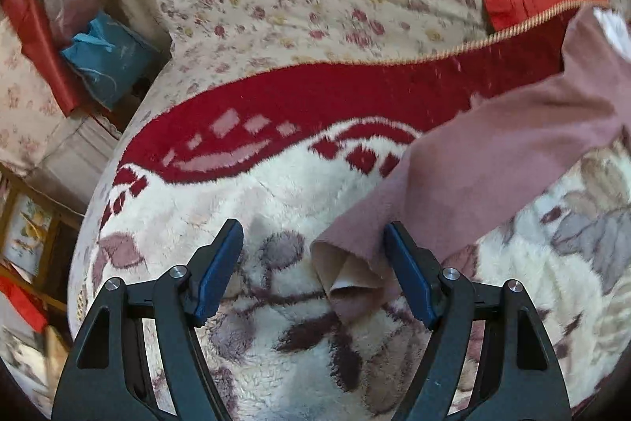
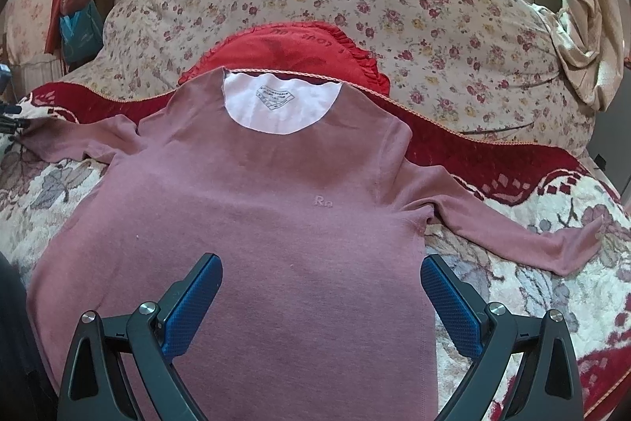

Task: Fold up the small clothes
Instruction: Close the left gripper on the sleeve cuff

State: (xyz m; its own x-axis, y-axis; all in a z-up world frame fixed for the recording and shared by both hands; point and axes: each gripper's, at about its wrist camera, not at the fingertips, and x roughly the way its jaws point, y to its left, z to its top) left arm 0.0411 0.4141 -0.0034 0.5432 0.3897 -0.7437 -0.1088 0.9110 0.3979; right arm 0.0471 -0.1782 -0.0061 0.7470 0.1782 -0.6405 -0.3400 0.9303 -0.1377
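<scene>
Blue-padded left claw [image 1: 313, 263] with jaws apart over the cuff of a dusty-pink long-sleeved cotton shirt [image 2: 252, 223], shirt spread flat on the red-and-cream fleece blanket [image 2: 552, 283] covering the bed, right claw [image 2: 321, 298] wide apart above its hem, gripping nothing

The middle of the bed is covered by the spread pink shirt [image 2: 252, 223]. Bare fleece blanket [image 1: 244, 192] is left open on the near side of each sleeve, where a claw can be passed. The cuff [image 1: 347, 275] of one sleeve lies between the open fingers of the left claw [image 1: 313, 263]. The far edge is blocked by a red cushion [image 2: 284, 50] and the floral bedding [image 2: 434, 18].
</scene>
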